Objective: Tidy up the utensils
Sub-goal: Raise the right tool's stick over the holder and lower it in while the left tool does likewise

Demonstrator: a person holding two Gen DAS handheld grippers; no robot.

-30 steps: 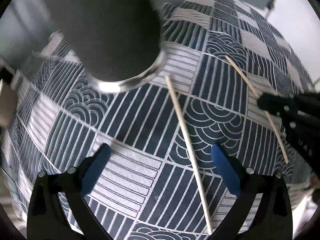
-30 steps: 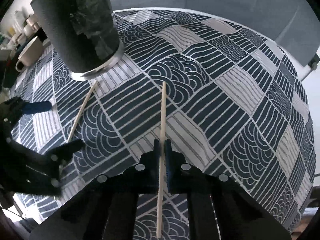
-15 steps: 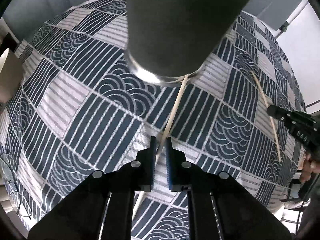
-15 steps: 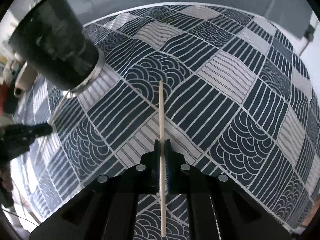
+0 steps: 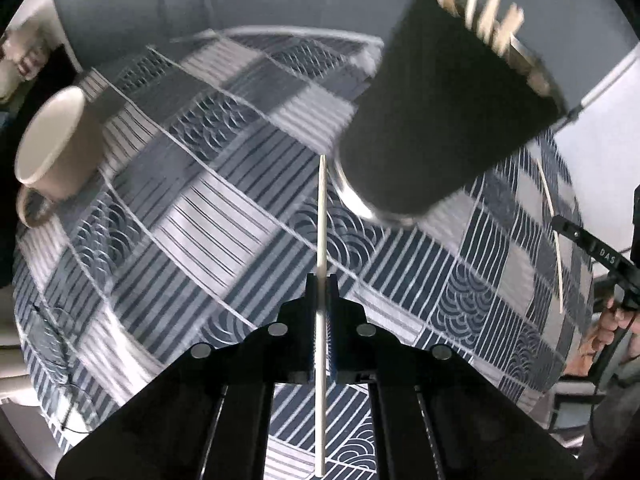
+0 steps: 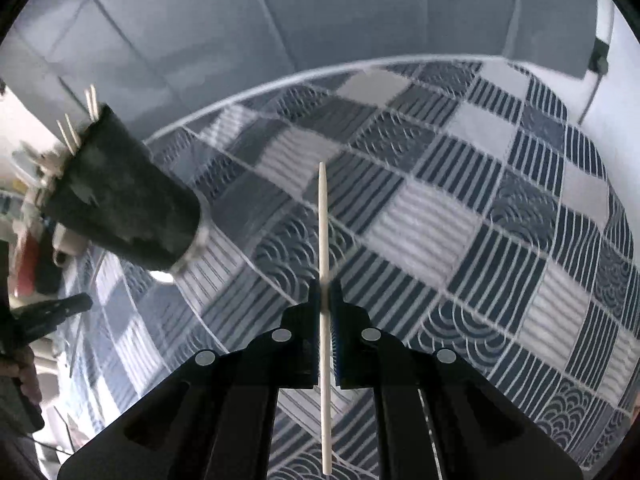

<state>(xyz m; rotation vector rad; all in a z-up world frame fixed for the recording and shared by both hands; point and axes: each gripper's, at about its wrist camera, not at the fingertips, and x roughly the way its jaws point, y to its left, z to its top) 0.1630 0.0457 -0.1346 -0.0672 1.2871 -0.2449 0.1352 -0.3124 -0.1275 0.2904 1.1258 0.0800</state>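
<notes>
My left gripper (image 5: 321,288) is shut on a pale wooden chopstick (image 5: 321,216), held lifted above the patterned tablecloth, pointing forward beside the dark cylindrical utensil holder (image 5: 444,120). Several wooden sticks (image 5: 484,12) poke out of the holder's top. My right gripper (image 6: 325,292) is shut on a second chopstick (image 6: 323,220), also lifted above the cloth; the holder (image 6: 120,208) stands to its left. The right gripper and its chopstick (image 5: 554,240) show at the right edge of the left wrist view.
A cream mug (image 5: 60,144) stands on the blue-and-white patterned tablecloth (image 5: 208,216) at the left. A grey wall lies beyond the table's far edge (image 6: 320,72). Clutter (image 6: 36,240) sits behind the holder at the far left.
My left gripper closed on the chopstick that lay on the cloth and lifted it. Both grippers have risen and tilted up, so the holder's top and the far wall now show.
</notes>
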